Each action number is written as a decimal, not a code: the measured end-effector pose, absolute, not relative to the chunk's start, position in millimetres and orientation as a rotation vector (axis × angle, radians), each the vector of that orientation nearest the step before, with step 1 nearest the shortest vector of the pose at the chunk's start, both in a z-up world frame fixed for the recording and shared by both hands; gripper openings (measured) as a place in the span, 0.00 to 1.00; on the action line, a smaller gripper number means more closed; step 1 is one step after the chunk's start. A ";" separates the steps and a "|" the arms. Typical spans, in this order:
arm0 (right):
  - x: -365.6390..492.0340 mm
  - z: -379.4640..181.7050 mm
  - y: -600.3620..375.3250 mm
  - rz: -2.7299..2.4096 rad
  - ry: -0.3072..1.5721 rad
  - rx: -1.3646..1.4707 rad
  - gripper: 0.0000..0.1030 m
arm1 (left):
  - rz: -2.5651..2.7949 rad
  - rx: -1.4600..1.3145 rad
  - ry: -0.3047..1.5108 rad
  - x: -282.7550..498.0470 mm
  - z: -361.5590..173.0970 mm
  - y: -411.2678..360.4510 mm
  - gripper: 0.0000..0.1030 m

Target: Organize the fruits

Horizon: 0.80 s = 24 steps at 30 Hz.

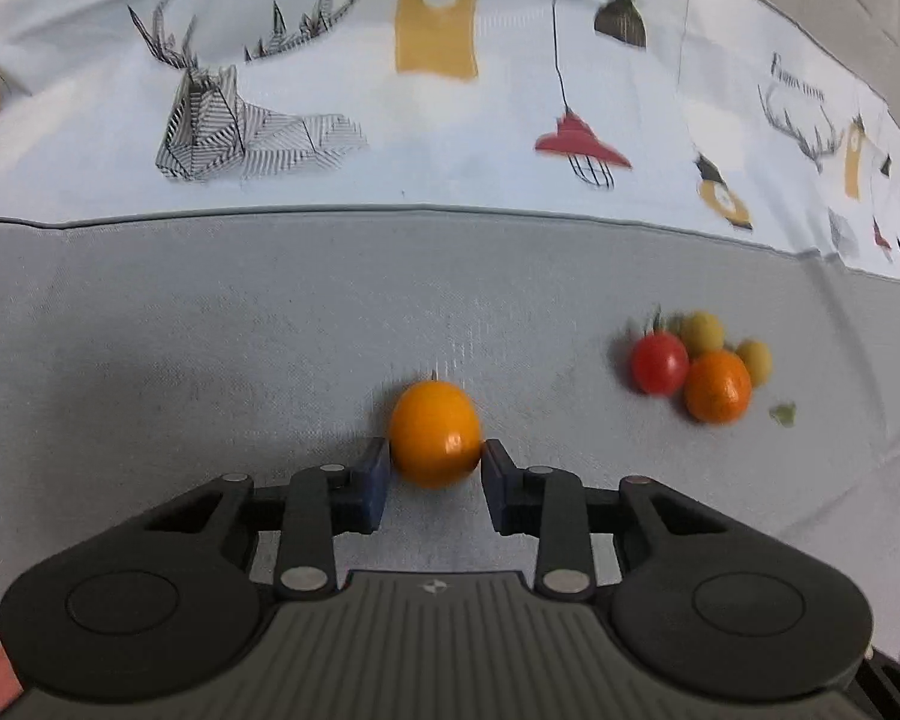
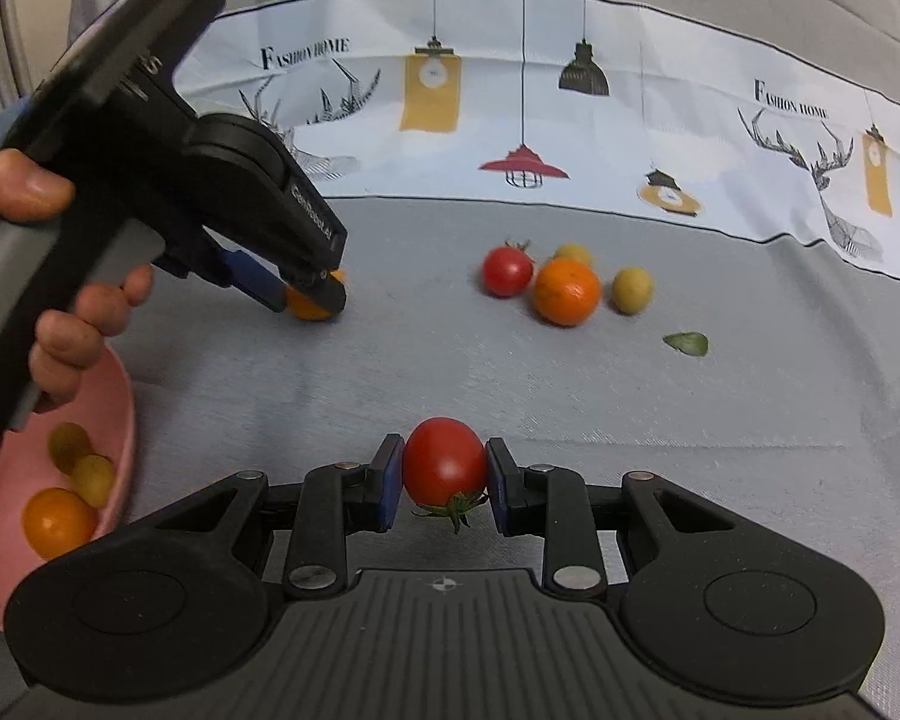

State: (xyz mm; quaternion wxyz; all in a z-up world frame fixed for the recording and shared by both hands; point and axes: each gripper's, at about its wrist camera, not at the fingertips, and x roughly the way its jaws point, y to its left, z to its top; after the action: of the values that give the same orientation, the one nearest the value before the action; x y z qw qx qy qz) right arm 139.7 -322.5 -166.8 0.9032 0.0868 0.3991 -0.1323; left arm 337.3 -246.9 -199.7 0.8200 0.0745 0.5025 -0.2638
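Observation:
My left gripper (image 1: 435, 459) is shut on an orange fruit (image 1: 433, 432) resting on the grey cloth; in the right wrist view it (image 2: 315, 297) covers most of that orange (image 2: 306, 307). My right gripper (image 2: 444, 474) is shut on a red tomato (image 2: 444, 462) with its green stem pointing down. A loose cluster lies further back: a red tomato (image 2: 507, 270), an orange (image 2: 566, 291) and two small yellow fruits (image 2: 632, 290). The cluster also shows in the left wrist view (image 1: 699, 366).
A pink bowl (image 2: 127, 414) at the left edge holds an orange and two yellow fruits. A green leaf (image 2: 686, 343) lies right of the cluster. A white printed cloth (image 2: 510, 114) covers the back; the person's hand (image 2: 60, 336) holds the left gripper.

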 end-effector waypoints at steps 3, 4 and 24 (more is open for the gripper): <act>139.2 -168.7 -324.2 -0.277 0.828 0.184 0.29 | -0.534 0.163 1.014 329.9 -188.1 -239.1 0.35; 138.3 -167.1 -322.8 -0.275 0.828 0.186 0.29 | -0.534 0.152 1.007 327.1 -181.0 -233.2 0.35; 158.2 -146.6 -183.0 0.094 0.759 0.093 0.84 | -0.334 0.135 0.959 226.8 -125.8 -52.0 0.99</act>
State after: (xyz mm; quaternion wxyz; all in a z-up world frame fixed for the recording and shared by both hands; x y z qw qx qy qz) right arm 158.2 -183.0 -146.6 0.9268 0.0452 0.3700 0.0458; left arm 226.8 -52.0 -125.8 0.8717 0.0645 0.4587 -0.1599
